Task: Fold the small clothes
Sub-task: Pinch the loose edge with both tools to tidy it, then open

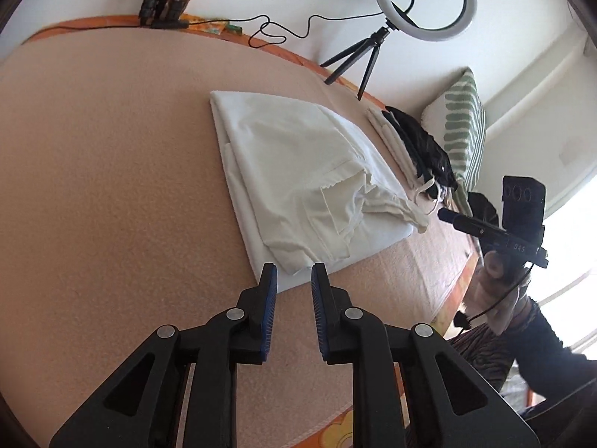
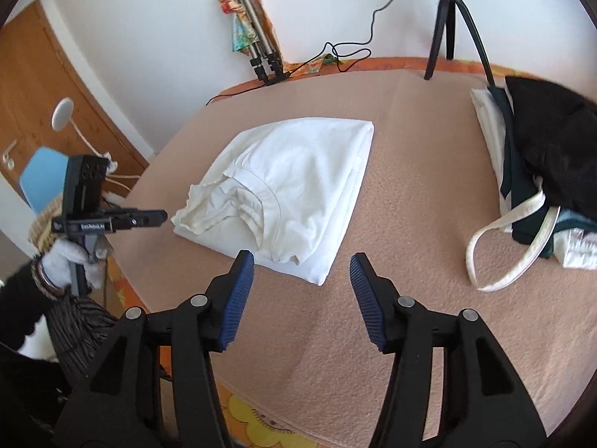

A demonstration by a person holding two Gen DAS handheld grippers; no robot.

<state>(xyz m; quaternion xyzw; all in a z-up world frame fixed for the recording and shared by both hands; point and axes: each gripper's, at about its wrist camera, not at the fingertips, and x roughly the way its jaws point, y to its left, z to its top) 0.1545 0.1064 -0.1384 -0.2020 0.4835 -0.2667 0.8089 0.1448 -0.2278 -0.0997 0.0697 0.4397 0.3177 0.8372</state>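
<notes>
A folded white garment (image 1: 298, 183) lies flat on the pink blanket (image 1: 112, 186); it also shows in the right wrist view (image 2: 298, 186) with its neckline towards the left edge. My left gripper (image 1: 294, 274) is open with a narrow gap, empty, just short of the garment's near edge. It appears from the side in the right wrist view (image 2: 149, 218), level with the garment's left edge. My right gripper (image 2: 302, 265) is open wide and empty, just above the garment's near corner. It appears in the left wrist view (image 1: 447, 216) beside the garment's right edge.
A pile of dark and white clothes (image 2: 541, 156) with a white strap lies at the right. A ring light on a tripod (image 1: 421, 0) stands at the bed's far edge, with folded tripods (image 2: 257, 41) against the wall. A striped pillow (image 1: 462, 127) lies beyond the pile.
</notes>
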